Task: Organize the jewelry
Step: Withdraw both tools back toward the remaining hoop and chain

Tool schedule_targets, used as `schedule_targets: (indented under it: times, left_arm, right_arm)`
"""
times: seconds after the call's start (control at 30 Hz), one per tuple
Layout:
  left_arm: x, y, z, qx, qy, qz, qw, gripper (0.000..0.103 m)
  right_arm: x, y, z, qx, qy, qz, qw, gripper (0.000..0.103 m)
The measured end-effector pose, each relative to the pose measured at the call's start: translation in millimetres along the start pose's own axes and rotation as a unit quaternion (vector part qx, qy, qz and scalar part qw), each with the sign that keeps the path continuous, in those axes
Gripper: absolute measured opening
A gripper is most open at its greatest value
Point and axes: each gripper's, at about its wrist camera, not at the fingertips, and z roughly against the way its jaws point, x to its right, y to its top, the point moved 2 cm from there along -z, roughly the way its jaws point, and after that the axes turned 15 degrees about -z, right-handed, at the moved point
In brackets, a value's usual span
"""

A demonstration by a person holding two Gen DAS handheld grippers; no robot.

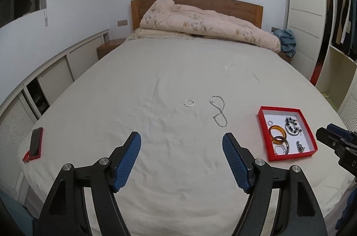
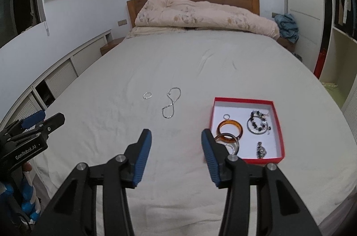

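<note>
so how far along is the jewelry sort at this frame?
Mostly done: the red box already holds two amber bangles, a beaded bracelet, a small ring and other pieces. In hand: nothing; left gripper and right gripper are both open above the sheet. Left: the silver chain necklace and small silver hoop lie loose on the bed.

Open sheet (image 1: 169,71) surrounds the necklace (image 1: 218,112) and ring (image 1: 189,103); only the red box (image 1: 264,135) stands rightward.

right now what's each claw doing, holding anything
Left claw: open, holding nothing, above the bed sheet.
Right claw: open, holding nothing, beside the red box.
</note>
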Motion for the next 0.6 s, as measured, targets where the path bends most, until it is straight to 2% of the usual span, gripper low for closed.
schedule_targets:
  times: [0.23, 0.6]
  left_arm:
    - [-2.5, -3.4, -34.1, -0.032, 0.005, -0.005, 0.9995, 0.074]
    - [-0.1, -12.9, -96.1, -0.088, -0.011, -0.011, 0.996, 0.074]
  right_arm:
    - [4.4, -0.6, -33.4, -0.023, 0.005, -0.006, 1.0, 0.045]
    - [16.0, -3.8, -91.8, -0.068, -0.002, -0.016, 0.998, 0.045]
